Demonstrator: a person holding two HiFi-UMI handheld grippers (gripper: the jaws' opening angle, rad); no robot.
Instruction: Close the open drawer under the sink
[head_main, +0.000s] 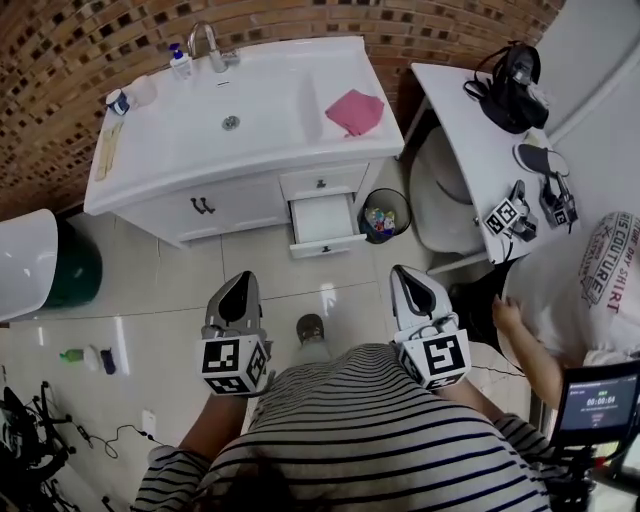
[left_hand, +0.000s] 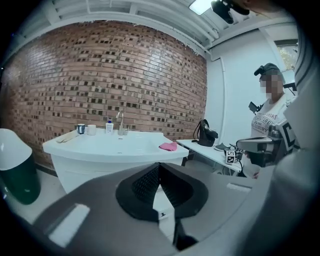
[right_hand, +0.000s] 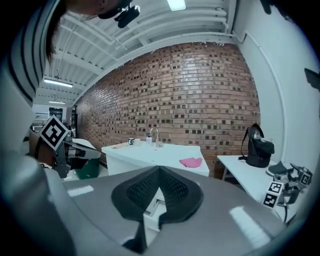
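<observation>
A white vanity with a sink stands against the brick wall. Under its right end the lower drawer is pulled out and looks empty, while the small drawer above it is closed. Both grippers hover over the tiled floor, well short of the vanity. My left gripper is shut and holds nothing, its tips meeting in the left gripper view. My right gripper is shut as well, empty. The open drawer shows below the right jaws.
A pink cloth lies on the countertop; a soap bottle and faucet sit behind the basin. A small bin stands right of the drawer. A white table carries a black bag. A person sits right.
</observation>
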